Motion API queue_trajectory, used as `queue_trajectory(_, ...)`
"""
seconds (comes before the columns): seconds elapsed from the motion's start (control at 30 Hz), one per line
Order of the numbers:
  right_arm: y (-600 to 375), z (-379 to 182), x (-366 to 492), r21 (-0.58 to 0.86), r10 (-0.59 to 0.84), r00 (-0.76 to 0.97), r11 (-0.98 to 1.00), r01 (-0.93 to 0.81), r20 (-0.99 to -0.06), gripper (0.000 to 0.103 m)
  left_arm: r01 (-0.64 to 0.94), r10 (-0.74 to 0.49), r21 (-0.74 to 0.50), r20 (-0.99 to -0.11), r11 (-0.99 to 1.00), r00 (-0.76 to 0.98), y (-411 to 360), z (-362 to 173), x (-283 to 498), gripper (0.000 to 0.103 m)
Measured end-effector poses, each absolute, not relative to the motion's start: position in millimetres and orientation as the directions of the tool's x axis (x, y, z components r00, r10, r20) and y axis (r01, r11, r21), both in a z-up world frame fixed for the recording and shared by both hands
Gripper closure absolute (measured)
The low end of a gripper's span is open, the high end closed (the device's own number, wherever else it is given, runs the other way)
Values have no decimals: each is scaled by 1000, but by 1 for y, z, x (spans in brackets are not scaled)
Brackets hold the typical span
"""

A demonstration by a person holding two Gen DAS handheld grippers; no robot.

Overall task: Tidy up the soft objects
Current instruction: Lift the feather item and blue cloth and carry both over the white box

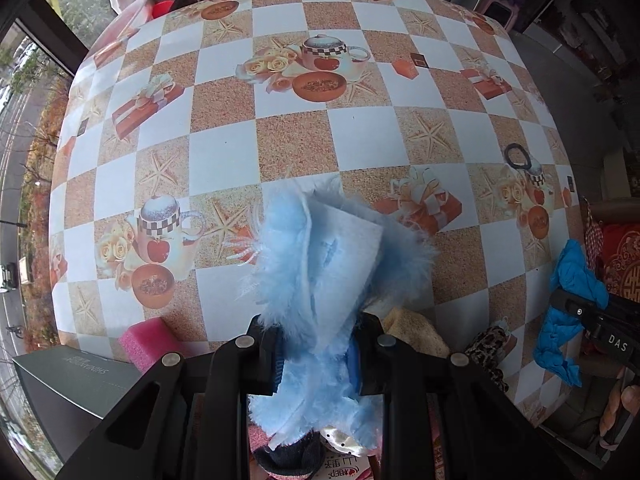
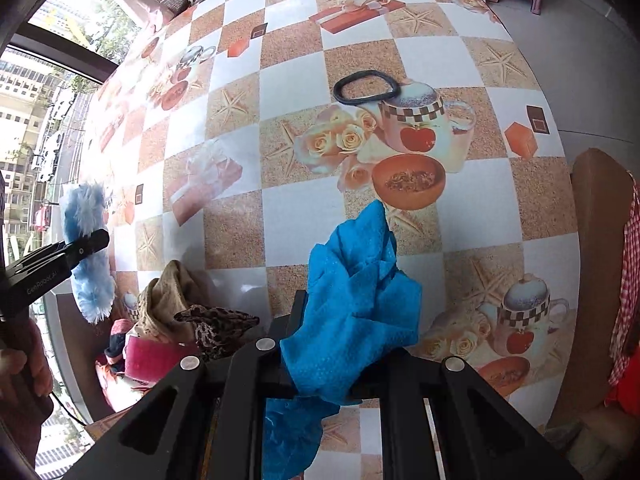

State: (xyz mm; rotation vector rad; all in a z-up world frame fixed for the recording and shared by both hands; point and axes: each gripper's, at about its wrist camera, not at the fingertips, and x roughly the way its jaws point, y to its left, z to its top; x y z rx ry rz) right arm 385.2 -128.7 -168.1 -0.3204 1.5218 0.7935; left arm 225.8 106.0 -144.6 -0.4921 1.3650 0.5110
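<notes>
the left hand-held gripper (image 1: 316, 354) is clamped on a fluffy light-blue duster cloth with a pale flat fabric panel (image 1: 332, 256), which stands up between its fingers, lifted off the table (image 1: 288, 144). just left of it lies a pink foam sponge block (image 1: 150, 340); just right, a tan sponge (image 1: 416, 330) and a leopard-print fabric piece (image 1: 486, 350). the right hand-held gripper (image 2: 320, 380) is closed on a crumpled bright-blue textured cloth (image 2: 356, 300), held above the table. beyond that cloth, a black rubber ring band (image 2: 366, 87) lies flat on the checked tablecloth.
</notes>
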Motion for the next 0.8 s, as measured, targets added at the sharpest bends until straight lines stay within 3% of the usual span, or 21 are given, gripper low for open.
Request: queue_trajectory(0.8,-95,-60,296,400,410,-180,552,-731,-894,88,-617,86,-88,-965,782,246,58,-78,132,76)
